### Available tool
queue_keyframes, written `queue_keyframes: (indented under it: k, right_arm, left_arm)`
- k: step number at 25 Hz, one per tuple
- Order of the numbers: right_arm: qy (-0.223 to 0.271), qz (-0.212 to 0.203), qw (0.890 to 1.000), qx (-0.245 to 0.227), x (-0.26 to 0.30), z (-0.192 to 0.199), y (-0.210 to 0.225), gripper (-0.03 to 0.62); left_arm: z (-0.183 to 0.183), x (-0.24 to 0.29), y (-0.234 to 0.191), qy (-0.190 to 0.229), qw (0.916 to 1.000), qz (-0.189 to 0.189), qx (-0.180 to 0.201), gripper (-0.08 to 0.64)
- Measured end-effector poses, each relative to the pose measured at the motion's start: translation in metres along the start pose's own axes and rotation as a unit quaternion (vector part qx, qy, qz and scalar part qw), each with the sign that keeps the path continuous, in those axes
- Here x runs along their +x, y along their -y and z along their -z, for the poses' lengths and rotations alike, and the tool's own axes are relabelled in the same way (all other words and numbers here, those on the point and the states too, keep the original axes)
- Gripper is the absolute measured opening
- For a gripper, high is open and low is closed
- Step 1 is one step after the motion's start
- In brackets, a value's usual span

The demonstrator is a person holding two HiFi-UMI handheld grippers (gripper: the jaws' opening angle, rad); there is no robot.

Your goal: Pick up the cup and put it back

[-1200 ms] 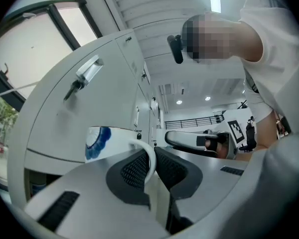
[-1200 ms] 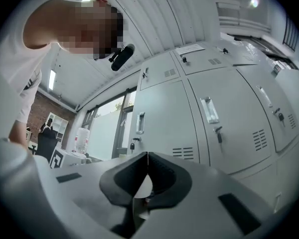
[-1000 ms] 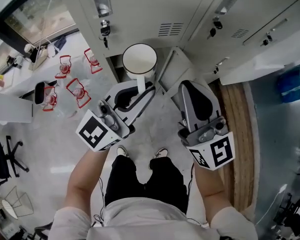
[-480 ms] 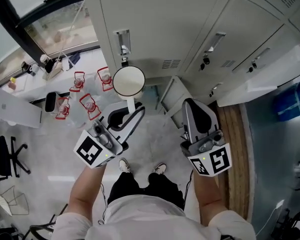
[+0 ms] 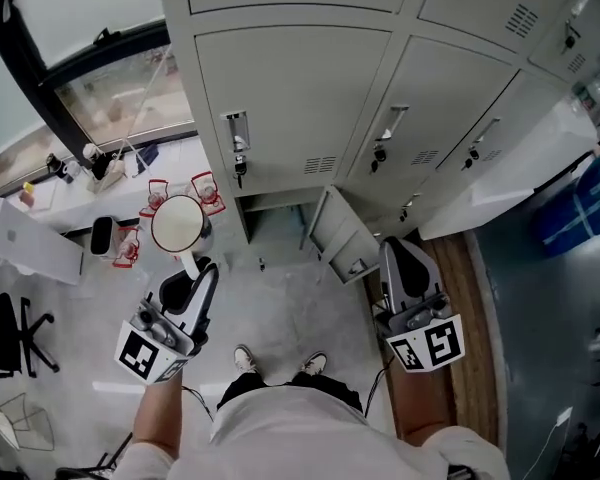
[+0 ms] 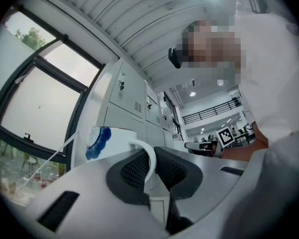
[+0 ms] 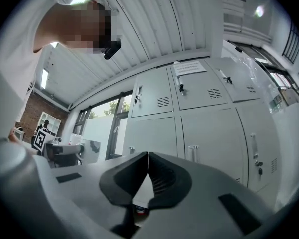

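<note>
Left gripper [image 5: 194, 268] — pinched shut on the handle [image 6: 150, 159] of the white cup [image 5: 178, 224], held out about level, cup upright; right gripper [image 5: 402, 253] — jaws closed together, empty, pointed at the lockers [image 5: 290, 98].

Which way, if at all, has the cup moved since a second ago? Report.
Yes. The cup, in the left gripper, moved left, away from the open locker.

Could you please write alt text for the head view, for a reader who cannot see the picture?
Seen from above, a person holds a white cup by its handle in the left gripper, in front of a wall of grey lockers. The right gripper is shut and empty. One low locker door stands open.
</note>
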State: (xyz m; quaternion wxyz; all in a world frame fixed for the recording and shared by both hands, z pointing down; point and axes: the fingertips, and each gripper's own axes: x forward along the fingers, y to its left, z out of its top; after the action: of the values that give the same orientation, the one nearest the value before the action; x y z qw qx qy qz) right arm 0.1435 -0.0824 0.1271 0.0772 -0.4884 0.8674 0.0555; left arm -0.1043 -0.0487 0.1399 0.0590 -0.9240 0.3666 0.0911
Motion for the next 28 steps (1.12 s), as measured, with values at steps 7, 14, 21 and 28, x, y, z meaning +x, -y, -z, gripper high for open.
queue_keyframes:
  k: [7,14,21,28]
  right_arm:
    - [-0.007,0.035,0.999,0.000,-0.021,-0.005,0.026,0.017]
    - [0.006,0.045,0.999,-0.010,-0.018,-0.016,0.036,0.017]
    - [0.010,0.045,0.999,-0.010,-0.012,-0.018,0.037,0.017]
    - [-0.002,0.044,0.999,-0.005,-0.009,-0.009,0.034,0.017]
  left_arm:
    - [-0.023,-0.034,-0.007,0.006,0.9981,-0.059,0.019,0.051]
    - [-0.040,-0.052,-0.015,0.016,0.9946,-0.094,0.039,0.051]
    - [-0.041,-0.056,-0.020,0.020,0.9932,-0.107,0.039,0.051]
    - [-0.036,-0.054,-0.019,0.012,0.9940,-0.102,0.037,0.051]
